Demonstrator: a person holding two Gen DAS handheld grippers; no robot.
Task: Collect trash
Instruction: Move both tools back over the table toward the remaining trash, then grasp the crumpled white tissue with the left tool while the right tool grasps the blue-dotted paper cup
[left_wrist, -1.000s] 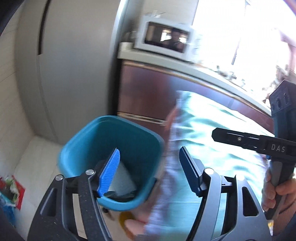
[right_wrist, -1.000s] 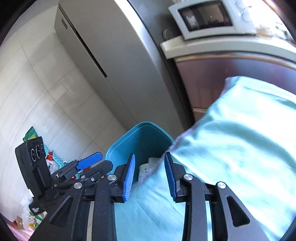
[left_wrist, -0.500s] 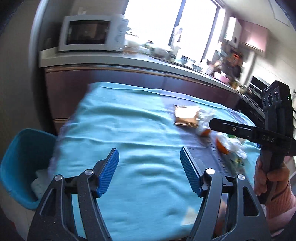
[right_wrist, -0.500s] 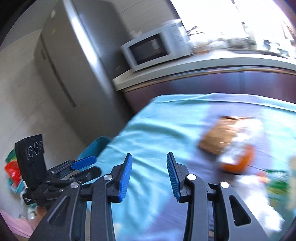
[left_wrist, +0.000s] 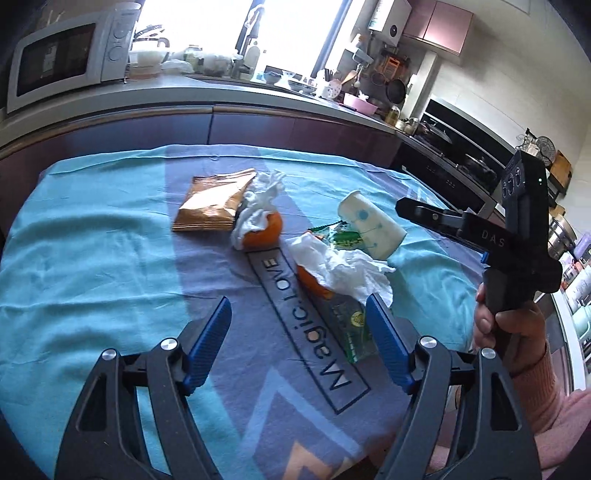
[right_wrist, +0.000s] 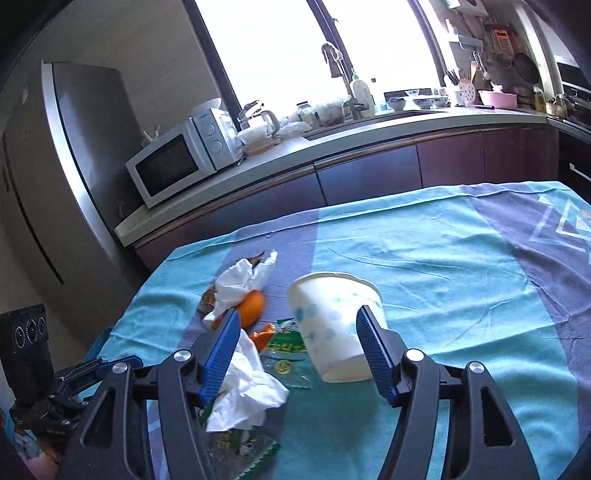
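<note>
Trash lies mid-table on the teal cloth (left_wrist: 92, 258): a brown packet (left_wrist: 212, 201), crumpled white tissue (left_wrist: 343, 269) over orange peel (left_wrist: 310, 282), a green wrapper (left_wrist: 352, 332) and a white dotted paper cup (left_wrist: 369, 225) on its side. My left gripper (left_wrist: 297, 306) hovers over the cloth's lettering just short of the tissue, jaws opening, nothing between them. My right gripper (right_wrist: 298, 313) is low over the pile, jaws opening. The cup (right_wrist: 332, 325) lies just beyond its right pad and tissue (right_wrist: 247, 391) by its left pad; neither is pressed.
A microwave (right_wrist: 177, 162) stands on the kitchen counter (right_wrist: 369, 144) behind the table, with a steel fridge (right_wrist: 74, 147) to its left. Dark cabinets run under the counter. A hand (left_wrist: 509, 332) holds the right gripper at the table's right side. The cloth's right half (right_wrist: 461, 277) is bare.
Both views swung away from the teal bin beside the fridge and onto the table with the trash pile. The right jaws stand visibly wider than before; the left slightly wider.
</note>
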